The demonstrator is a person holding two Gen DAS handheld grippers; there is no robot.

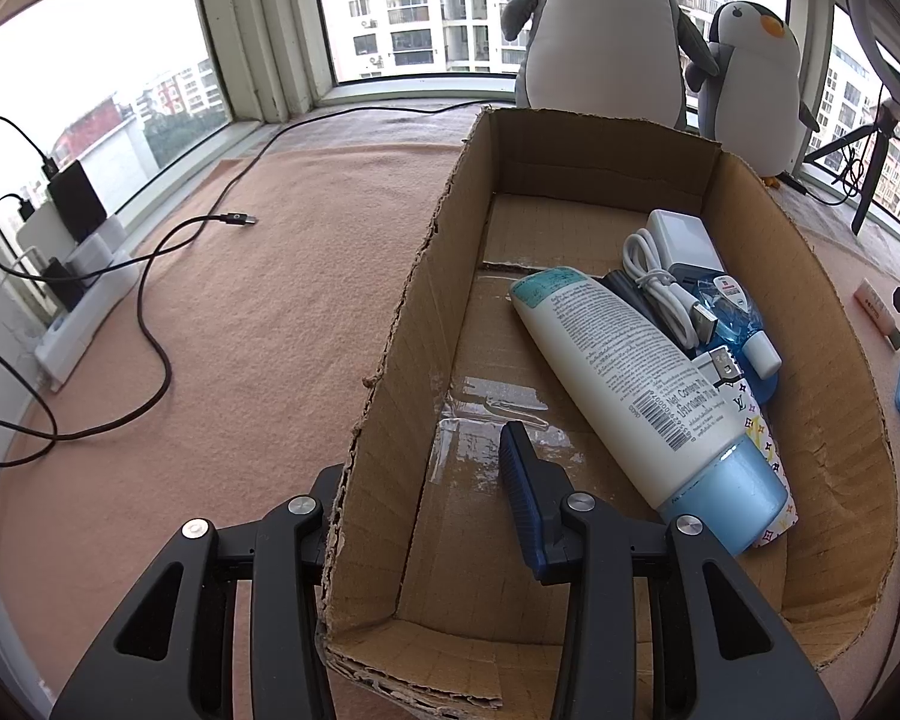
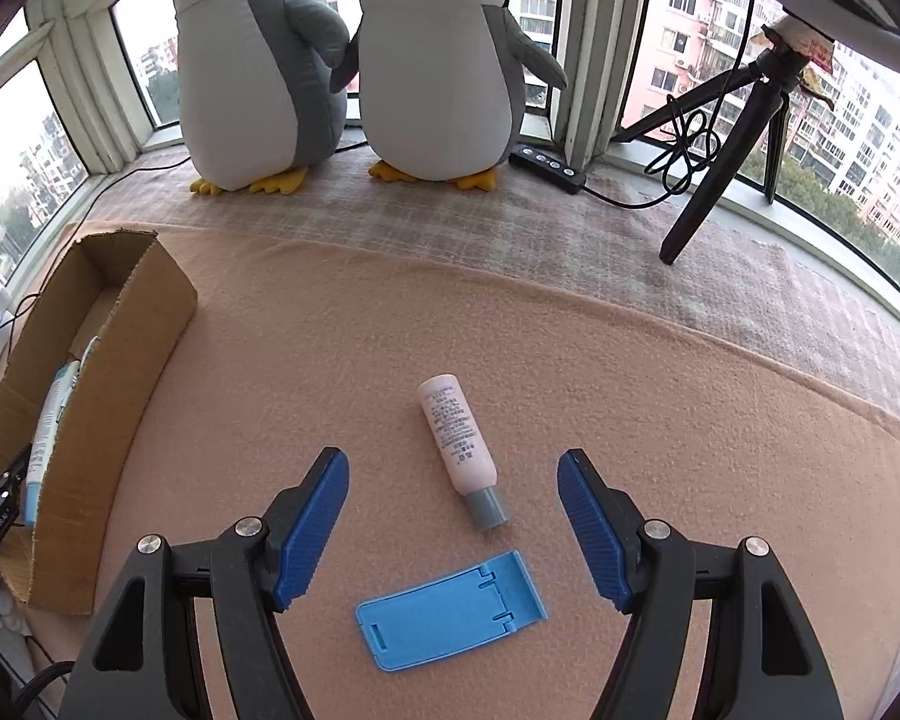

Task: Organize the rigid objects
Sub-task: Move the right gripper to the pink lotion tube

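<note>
My left gripper point(image 1: 420, 456) straddles the left wall of the cardboard box point(image 1: 570, 120), one finger outside and one inside, shut on that wall. In the box lie a white lotion tube with a blue cap point(image 1: 630, 384), a white charger with its cable point(image 1: 681, 234) and a small blue bottle point(image 1: 732, 324). My right gripper point(image 2: 450, 459) hangs open over the peach blanket. Between its fingers, untouched, lies a pink tube with a grey cap point(image 2: 459, 450). A flat blue plastic stand point(image 2: 450, 618) lies just nearer the camera. The box point(image 2: 114, 324) stands to the left.
Two plush penguins point(image 2: 432, 60) stand on the sill behind the blanket. A black tripod point(image 2: 720, 180) and a black control box with cable point(image 2: 546, 165) are at the back right. A power strip with plugged chargers point(image 1: 72, 276) and a loose black cable point(image 1: 150, 312) lie left of the box.
</note>
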